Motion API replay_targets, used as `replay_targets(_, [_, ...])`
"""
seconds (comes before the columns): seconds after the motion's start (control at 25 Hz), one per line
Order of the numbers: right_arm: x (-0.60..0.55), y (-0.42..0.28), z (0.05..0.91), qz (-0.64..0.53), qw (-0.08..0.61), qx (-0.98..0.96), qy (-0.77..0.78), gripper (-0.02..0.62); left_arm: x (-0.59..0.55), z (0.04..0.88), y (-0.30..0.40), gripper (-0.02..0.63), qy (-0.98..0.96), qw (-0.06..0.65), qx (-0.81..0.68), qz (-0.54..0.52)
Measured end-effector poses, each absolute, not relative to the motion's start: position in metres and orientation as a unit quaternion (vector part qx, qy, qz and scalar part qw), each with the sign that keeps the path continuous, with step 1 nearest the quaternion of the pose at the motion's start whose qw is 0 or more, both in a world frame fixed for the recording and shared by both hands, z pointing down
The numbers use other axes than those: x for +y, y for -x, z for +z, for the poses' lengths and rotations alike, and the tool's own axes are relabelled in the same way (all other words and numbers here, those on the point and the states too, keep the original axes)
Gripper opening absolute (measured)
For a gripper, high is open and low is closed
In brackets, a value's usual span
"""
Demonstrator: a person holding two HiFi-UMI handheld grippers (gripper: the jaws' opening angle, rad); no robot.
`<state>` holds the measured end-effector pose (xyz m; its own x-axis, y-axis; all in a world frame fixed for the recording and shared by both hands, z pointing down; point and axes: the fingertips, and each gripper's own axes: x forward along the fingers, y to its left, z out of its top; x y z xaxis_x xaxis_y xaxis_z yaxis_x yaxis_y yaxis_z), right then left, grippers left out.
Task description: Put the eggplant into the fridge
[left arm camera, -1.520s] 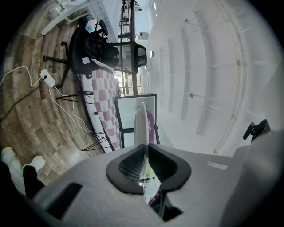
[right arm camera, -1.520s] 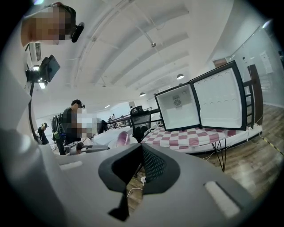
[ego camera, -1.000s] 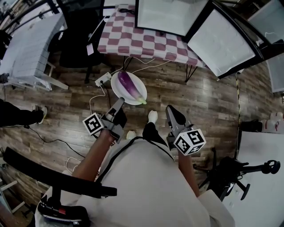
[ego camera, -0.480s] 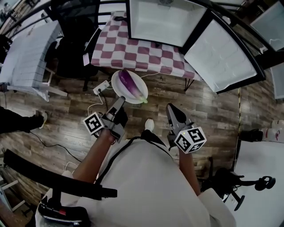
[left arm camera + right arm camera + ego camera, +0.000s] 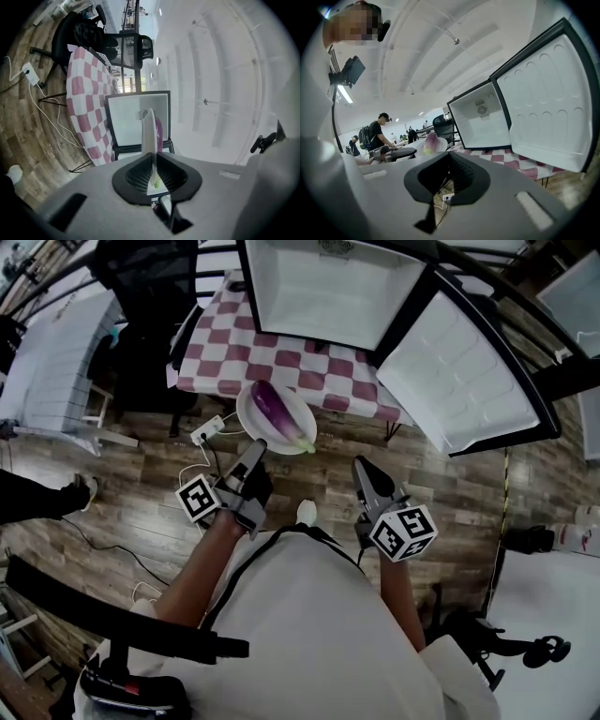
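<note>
Fridge (image 5: 323,292) stands open on checked surface (image 5: 281,362), door (image 5: 459,381) swung wide. White plate (image 5: 248,418) at the surface edge, rim pinched by left tool (image 5: 256,450). Eggplant (image 5: 279,412) lies on plate. Right tool (image 5: 362,467): jaws slightly apart, empty.

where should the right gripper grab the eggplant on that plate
Probably its thick purple middle, jaws across its width, coming from above on the right. The eggplant lies flat on the plate, stem end nearest; the left gripper clamps the near rim.
</note>
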<state>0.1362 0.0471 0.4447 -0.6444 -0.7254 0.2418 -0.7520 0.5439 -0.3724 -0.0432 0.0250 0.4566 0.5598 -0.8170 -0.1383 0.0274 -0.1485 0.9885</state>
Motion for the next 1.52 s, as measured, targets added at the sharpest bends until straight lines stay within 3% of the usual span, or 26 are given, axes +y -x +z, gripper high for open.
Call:
replay_targets(0.52, [0.015, -0.183, 0.461, 0.241, 0.025, -0.885, -0.399, 0.008, 0.003, 0.467, 0.002, 0.035, -0.655, 0.575, -0.318, -0.374])
replay_targets(1.52, [-0.021, -0.182, 0.468, 0.243, 0.037, -0.886, -0.392, 0.006, -0.036, 0.472, 0.004, 0.035, -0.65, 0.575, -0.323, -0.378])
